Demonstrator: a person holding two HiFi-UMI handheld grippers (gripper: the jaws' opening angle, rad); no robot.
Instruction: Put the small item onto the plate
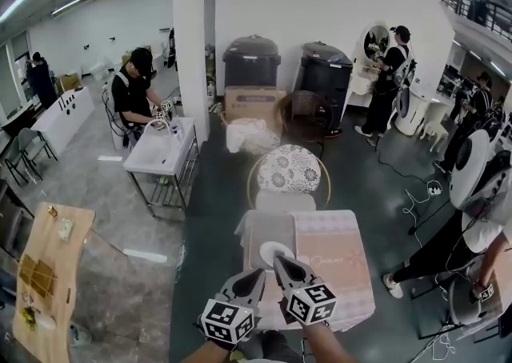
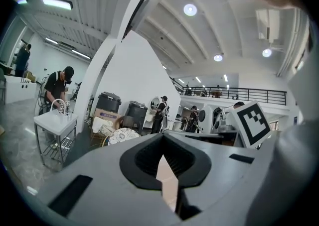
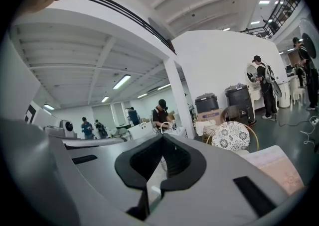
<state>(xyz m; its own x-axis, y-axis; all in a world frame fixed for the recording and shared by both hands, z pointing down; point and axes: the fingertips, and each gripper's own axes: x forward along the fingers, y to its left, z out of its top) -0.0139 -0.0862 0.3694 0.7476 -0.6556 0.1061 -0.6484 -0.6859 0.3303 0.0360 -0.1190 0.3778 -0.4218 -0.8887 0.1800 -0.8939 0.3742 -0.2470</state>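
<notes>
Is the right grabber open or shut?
Shut. The right gripper shows its jaws touching at the tips, nothing gripped.

The tablecloth [image 1: 336, 261] is matt pinkish cloth, the white plate [image 1: 267, 251] smooth; the left hand-held gripper [image 1: 256, 276] and right hand-held gripper [image 1: 280, 261] are matt grey plastic.
</notes>
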